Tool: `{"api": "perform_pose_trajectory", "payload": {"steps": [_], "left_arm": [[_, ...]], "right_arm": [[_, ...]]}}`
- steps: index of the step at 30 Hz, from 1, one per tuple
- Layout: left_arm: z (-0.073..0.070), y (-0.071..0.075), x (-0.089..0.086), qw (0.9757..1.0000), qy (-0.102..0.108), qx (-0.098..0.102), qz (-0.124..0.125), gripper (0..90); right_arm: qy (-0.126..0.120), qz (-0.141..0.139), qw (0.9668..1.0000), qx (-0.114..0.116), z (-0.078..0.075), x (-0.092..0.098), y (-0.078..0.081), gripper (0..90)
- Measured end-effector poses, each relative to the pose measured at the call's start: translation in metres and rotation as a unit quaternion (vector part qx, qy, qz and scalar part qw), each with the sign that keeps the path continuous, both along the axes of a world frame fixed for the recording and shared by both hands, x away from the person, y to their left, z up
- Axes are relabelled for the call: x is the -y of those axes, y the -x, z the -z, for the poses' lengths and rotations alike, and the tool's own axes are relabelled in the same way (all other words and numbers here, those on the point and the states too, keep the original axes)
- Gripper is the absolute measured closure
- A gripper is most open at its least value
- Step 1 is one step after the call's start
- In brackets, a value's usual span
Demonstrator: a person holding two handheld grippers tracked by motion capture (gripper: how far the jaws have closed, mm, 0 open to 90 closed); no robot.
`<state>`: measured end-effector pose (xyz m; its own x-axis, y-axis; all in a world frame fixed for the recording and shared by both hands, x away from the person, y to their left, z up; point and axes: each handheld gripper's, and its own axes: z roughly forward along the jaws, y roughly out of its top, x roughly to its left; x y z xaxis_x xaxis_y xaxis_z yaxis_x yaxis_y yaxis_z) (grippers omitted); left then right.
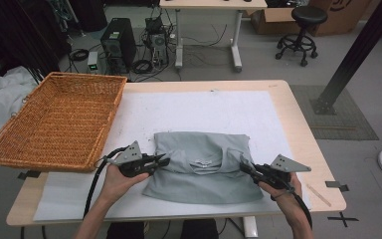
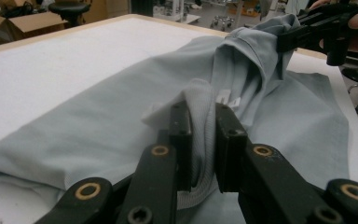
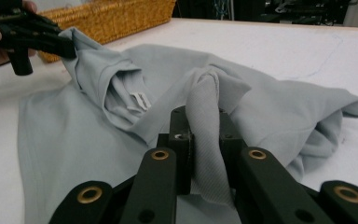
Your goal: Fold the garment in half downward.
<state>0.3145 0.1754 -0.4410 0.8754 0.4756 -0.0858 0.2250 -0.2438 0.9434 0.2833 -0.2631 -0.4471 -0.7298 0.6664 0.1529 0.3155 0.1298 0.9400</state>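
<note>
A grey-green folded shirt (image 1: 204,172) lies on the white mat near the table's front edge, collar and label (image 1: 202,163) facing up. My left gripper (image 1: 165,160) is shut on a fold of the shirt's left side, and the ribbed cloth (image 2: 200,140) stands pinched between its jaws (image 2: 204,122). At the shirt's right side, my right gripper (image 1: 242,167) is shut on another fold, with a strip of cloth (image 3: 205,140) squeezed between its jaws (image 3: 204,123). Each gripper view shows the other gripper (image 2: 291,39) (image 3: 65,46) lifting its corner of the shirt slightly.
A large wicker basket (image 1: 54,119) sits tilted over the table's left edge, also in the right gripper view (image 3: 116,16). The white mat (image 1: 204,109) covers most of the tabletop. A thin wooden stick (image 1: 318,194) lies at the right front corner.
</note>
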Motion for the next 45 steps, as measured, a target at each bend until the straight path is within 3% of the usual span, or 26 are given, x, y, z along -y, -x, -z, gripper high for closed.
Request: {"api": "perform_pose_trajectory", "payload": {"steps": [11, 14, 20, 32, 34, 37, 42, 45], "left_arm": [[0.012, 0.013, -0.003, 0.9994, -0.007, -0.020, 0.026, 74.1], [0.017, 0.017, -0.007, 0.9989, 0.003, -0.031, 0.036, 72.7], [0.025, 0.026, -0.013, 0.9977, -0.007, -0.039, 0.055, 68.0], [0.020, 0.042, -0.018, 0.9921, -0.013, -0.040, 0.119, 60.0], [0.018, 0.044, -0.021, 0.9919, -0.007, -0.040, 0.121, 59.0], [0.014, 0.043, -0.025, 0.9936, -0.001, -0.034, 0.108, 58.4], [0.009, 0.036, -0.028, 0.9965, 0.012, -0.025, 0.079, 55.9], [0.008, 0.032, -0.027, 0.9975, 0.019, -0.024, 0.063, 53.8]], "right_arm": [[0.022, -0.014, 0.9996, -0.012, 0.009, 0.005, 0.017, 76.9], [0.023, -0.011, 0.9995, -0.016, 0.011, 0.008, 0.020, 75.7], [0.027, -0.002, 0.9994, -0.022, 0.016, 0.015, 0.028, 71.8], [0.066, 0.035, 0.9960, -0.048, 0.020, 0.037, 0.043, 69.1], [0.069, 0.038, 0.9956, -0.050, 0.019, 0.038, 0.043, 68.2], [0.087, 0.047, 0.9939, -0.048, 0.016, 0.041, 0.043, 66.2], [0.065, 0.089, 0.9934, -0.031, 0.008, 0.052, 0.045, 62.8], [0.040, 0.099, 0.9942, -0.012, -0.002, 0.054, 0.043, 59.8]]}}
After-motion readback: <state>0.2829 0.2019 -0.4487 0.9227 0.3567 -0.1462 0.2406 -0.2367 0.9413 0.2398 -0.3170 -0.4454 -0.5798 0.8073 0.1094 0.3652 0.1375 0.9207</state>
